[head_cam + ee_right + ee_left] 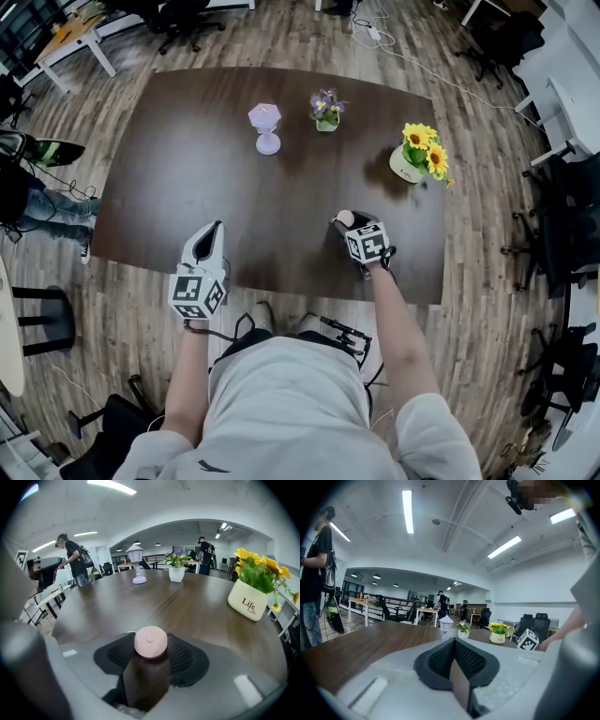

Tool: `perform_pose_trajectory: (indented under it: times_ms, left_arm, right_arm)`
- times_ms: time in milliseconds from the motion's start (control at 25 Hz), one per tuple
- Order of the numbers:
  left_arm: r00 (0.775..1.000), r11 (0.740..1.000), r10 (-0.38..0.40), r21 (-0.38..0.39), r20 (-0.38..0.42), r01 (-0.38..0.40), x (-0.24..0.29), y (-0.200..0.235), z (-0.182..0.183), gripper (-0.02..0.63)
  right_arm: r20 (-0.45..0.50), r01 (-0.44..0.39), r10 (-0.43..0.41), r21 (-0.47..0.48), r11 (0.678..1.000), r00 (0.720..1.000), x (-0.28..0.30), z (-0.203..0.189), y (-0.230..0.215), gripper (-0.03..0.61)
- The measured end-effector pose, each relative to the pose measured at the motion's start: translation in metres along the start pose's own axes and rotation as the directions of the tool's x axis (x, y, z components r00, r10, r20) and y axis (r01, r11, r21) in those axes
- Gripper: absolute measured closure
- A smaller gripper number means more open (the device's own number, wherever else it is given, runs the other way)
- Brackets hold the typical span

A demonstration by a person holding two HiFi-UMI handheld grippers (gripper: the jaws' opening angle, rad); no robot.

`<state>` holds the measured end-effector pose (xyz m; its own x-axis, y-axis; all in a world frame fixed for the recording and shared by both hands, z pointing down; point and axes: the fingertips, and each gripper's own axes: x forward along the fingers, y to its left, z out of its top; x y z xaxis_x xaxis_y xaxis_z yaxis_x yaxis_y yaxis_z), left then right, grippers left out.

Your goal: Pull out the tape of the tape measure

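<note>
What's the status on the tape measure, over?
Right gripper closed on pink tape measure. Left gripper shut, empty. No tape out yet. Nothing between grippers.

Tally on my table (178, 197): one tape measure (150, 641), one small lamp (266, 127), two flower pots: purple pot (326, 110) near the far edge, sunflower pot (418, 154) near the right edge. Two tongs: left tongs (217, 226), right tongs (348, 225).

Tape measure (345, 217) half behind right tool (349, 226)
</note>
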<state>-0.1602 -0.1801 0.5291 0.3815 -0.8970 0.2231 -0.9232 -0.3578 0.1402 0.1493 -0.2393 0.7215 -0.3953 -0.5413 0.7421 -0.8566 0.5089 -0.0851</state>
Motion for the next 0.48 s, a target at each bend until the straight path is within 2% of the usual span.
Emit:
perform_pose_trajectory:
  times_ms: [160,320,480]
  left_arm:
    - [1.000,1.000,0.006,-0.004,0.000,-0.006,-0.003,-0.001,-0.002,0.607]
    - [1.000,1.000,-0.001,-0.009,0.007,0.001,-0.004,-0.005,-0.001,0.607]
    - [0.999,0.999,-0.035,-0.010,0.017,0.035,0.000,-0.019,0.000,0.607]
  right_arm:
    - [0.020,-0.007,0.006,0.041,0.999,1.000,-0.004,0.001,0.001,0.363]
    - [0.124,-0.057,0.040,0.135,0.989,0.992,-0.026,0.018,0.014,0.363]
    - [0.184,-0.133,0.109,0.123,0.983,0.977,-0.056,0.044,0.043,0.363]
